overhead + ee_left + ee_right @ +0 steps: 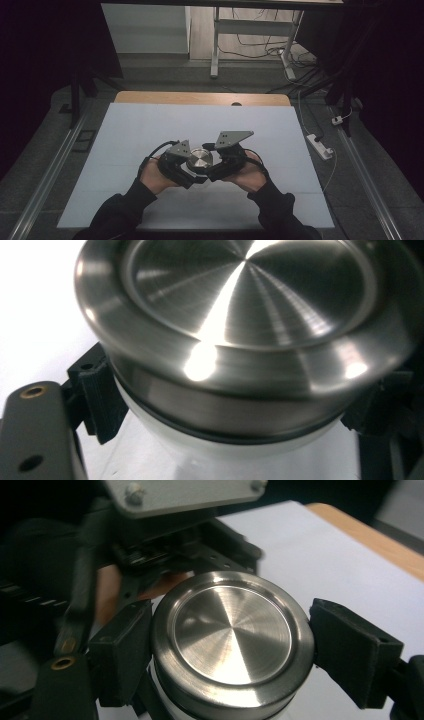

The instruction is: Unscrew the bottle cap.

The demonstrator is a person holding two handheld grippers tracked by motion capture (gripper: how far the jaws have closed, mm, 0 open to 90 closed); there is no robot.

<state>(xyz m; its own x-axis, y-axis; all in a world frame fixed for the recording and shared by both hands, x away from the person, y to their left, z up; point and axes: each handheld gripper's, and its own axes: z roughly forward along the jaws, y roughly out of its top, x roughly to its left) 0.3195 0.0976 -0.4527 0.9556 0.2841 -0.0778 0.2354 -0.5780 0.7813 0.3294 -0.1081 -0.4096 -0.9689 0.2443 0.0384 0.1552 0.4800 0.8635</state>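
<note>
Dim room, metal glare, blurred close-ups

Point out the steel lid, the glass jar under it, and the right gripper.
steel lid (231, 635), right gripper view, centre of its brushed top.
glass jar (220, 460), left gripper view, clear wall below the lid.
right gripper (225, 161), high view, between its jaws at the lid.

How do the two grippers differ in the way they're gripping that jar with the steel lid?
The left gripper clamps the jar's clear body just below the lid, while the right gripper closes on the steel lid itself. The left comes in from the jar's left, the right from its right. Both are shut on the same jar, above the white table.
</note>
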